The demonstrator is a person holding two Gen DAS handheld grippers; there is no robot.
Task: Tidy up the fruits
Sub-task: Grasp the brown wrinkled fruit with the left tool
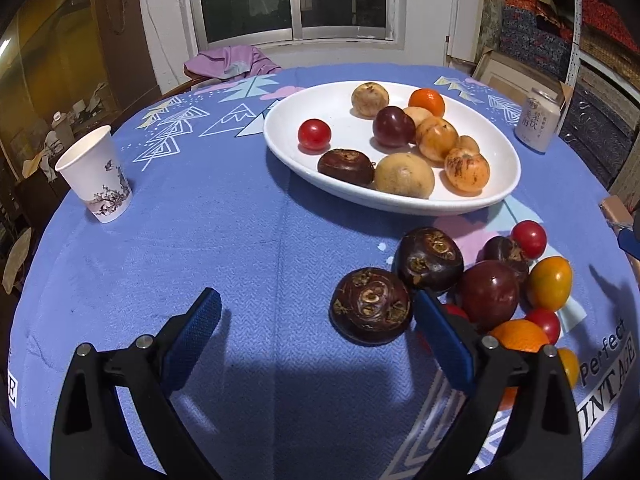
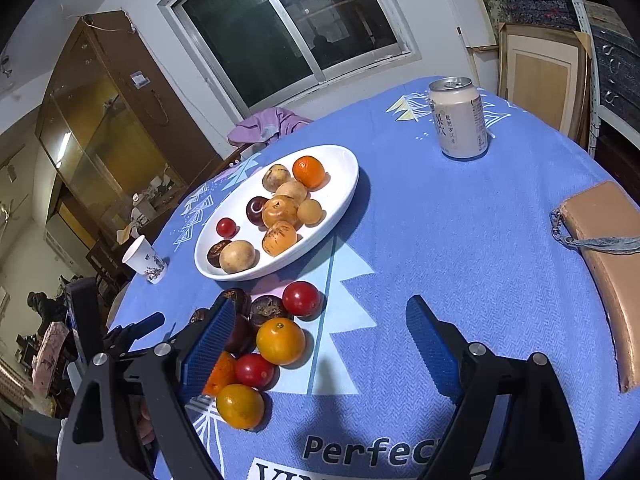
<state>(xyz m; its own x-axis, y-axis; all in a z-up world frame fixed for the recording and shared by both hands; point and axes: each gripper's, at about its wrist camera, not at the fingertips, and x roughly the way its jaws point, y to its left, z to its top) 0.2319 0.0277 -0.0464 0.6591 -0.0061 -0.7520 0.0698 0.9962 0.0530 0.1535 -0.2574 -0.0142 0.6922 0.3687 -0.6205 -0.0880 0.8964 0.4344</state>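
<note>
A white oval plate [image 1: 500, 196] [image 2: 344, 184] on the blue tablecloth holds several fruits: a red tomato [image 1: 314, 134], a dark plum [image 1: 393, 126], an orange [image 1: 427, 101] and tan and dark round fruits. A loose pile lies in front of the plate: two dark brown fruits [image 1: 370, 305] [image 1: 429, 259], a plum [image 1: 489, 295], red tomatoes [image 1: 528, 239] [image 2: 301, 298] and yellow-orange fruits [image 1: 549, 282] [image 2: 280, 341]. My left gripper [image 1: 316, 312] is open and empty, its right finger beside the nearest dark fruit. My right gripper [image 2: 320, 320] is open and empty, just right of the pile.
A paper cup [image 1: 96, 174] [image 2: 145, 258] stands at the left of the table. A drink can [image 1: 537, 120] [image 2: 458, 118] stands at the far right. A tan wallet [image 2: 608, 264] lies at the right edge. A purple cloth [image 1: 232, 60] hangs on a chair behind the table.
</note>
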